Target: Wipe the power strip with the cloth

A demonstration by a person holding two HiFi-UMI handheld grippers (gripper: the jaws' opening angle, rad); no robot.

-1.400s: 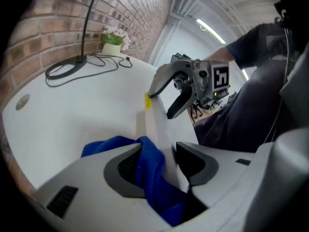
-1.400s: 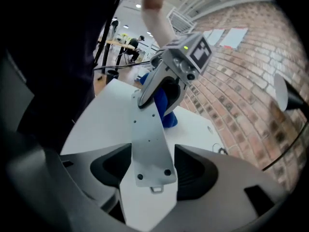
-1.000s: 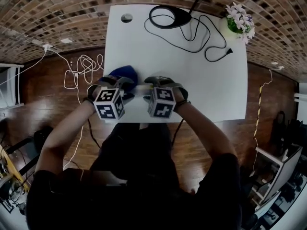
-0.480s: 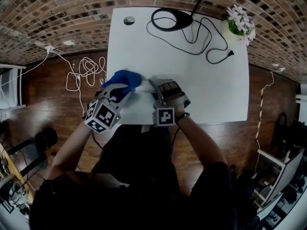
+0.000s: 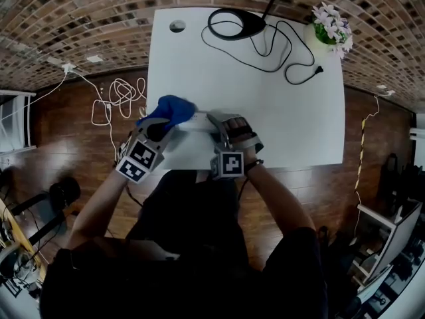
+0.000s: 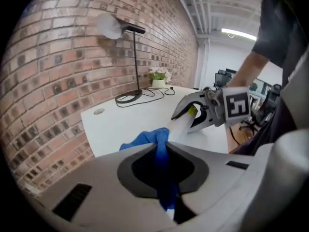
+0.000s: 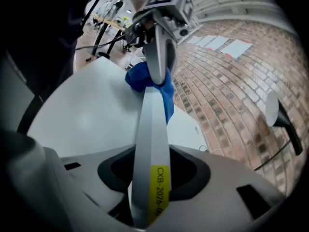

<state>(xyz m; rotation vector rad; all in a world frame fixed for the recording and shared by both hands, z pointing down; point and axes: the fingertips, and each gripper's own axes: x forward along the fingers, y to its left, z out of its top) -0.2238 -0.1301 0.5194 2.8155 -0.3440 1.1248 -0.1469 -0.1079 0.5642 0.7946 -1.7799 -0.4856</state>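
Observation:
A white power strip [image 5: 196, 121] with a yellow label lies near the white table's [image 5: 299, 125] front edge. My right gripper [image 5: 217, 122] is shut on its right end, and in the right gripper view the strip [image 7: 151, 129] runs out from between the pads. My left gripper [image 5: 161, 129] is shut on a blue cloth [image 5: 170, 107], which is bunched over the strip's left end. The cloth [image 6: 162, 173] fills the gap between that gripper's pads. Both grippers' jaws have just been closing, one on the cloth and the other on the strip.
At the table's far side stand a black lamp base [image 5: 234, 24], its looped cable [image 5: 287, 53] and a flower pot [image 5: 331, 26]. A round hole [image 5: 177, 26] sits at the far left corner. White cables [image 5: 116, 93] lie on the wooden floor to the left.
Both hands have rolled, so the marker cubes now sit nearer the table's front edge. The left gripper has shifted left and closed on the cloth, and the right has closed on the strip.

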